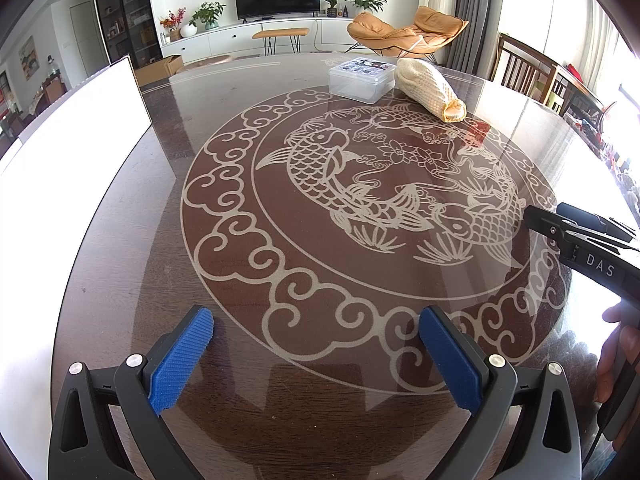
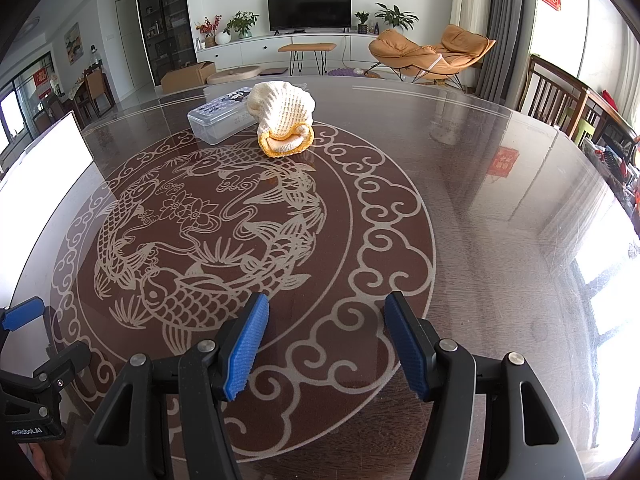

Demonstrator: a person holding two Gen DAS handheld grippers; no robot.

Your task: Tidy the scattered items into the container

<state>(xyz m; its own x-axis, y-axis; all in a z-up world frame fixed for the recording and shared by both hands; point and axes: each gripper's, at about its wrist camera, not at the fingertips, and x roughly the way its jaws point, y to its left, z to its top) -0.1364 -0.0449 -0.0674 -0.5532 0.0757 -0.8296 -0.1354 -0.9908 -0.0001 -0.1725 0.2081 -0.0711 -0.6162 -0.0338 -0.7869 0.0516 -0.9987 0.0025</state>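
While both grippers hover low over the near side of the table, nothing is held. Left gripper: jaws spread wide, blue pads bare, only glass tabletop between them. Right gripper: jaws also apart, a bit narrower than the left, pads bare. In the left wrist view the right gripper comes in from the right edge as a black body marked "DAS", with a hand behind it; its jaw gap can't be judged from there.

Task items sit together at the far side of the table, well apart from both grippers:
- clear plastic container, lid on, dark printed label on top
- cream knitted item with a yellow-orange trimmed opening, lying on its side just beside the container on its right, looks to be touching it; opening faces the right wrist camera

Koi-and-cloud pattern fills the table centre, between grippers and items. Bright white panel stands at the table's left edge.
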